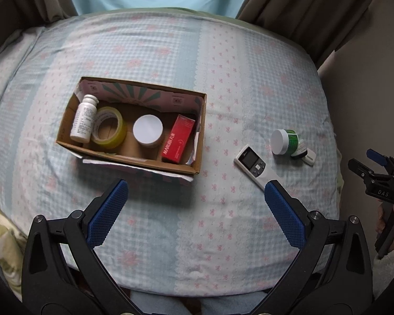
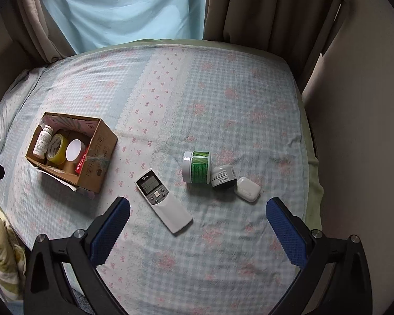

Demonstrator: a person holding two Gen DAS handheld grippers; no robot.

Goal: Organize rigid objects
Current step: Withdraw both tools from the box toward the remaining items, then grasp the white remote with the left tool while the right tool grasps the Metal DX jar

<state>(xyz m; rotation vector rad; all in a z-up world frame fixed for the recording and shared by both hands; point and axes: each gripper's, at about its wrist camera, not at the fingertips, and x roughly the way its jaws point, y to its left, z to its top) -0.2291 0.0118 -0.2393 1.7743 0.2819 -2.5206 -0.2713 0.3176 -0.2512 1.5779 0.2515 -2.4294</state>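
Box part-filled, four items loose on the bed.
Cardboard box point(image 1: 134, 131) toward the bed's point(image 2: 223, 105) left side holds a white bottle point(image 1: 83, 122), tape roll point(image 1: 109, 127), white-lidded jar point(image 1: 148, 130) and red carton point(image 1: 179, 139). Remote point(image 2: 163, 200), green jar point(image 2: 197, 168), small dark jar point(image 2: 222, 178) and white earbud case point(image 2: 248, 185) lie nearer the right edge. Left hand-held gripper point(image 1: 196, 194) and right hand-held gripper point(image 2: 198, 211): both spread wide, empty.

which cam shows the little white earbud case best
The right wrist view: the white earbud case lies fully in sight beside the small dark jar. In the left wrist view only a sliver of it peeks out behind the jars.
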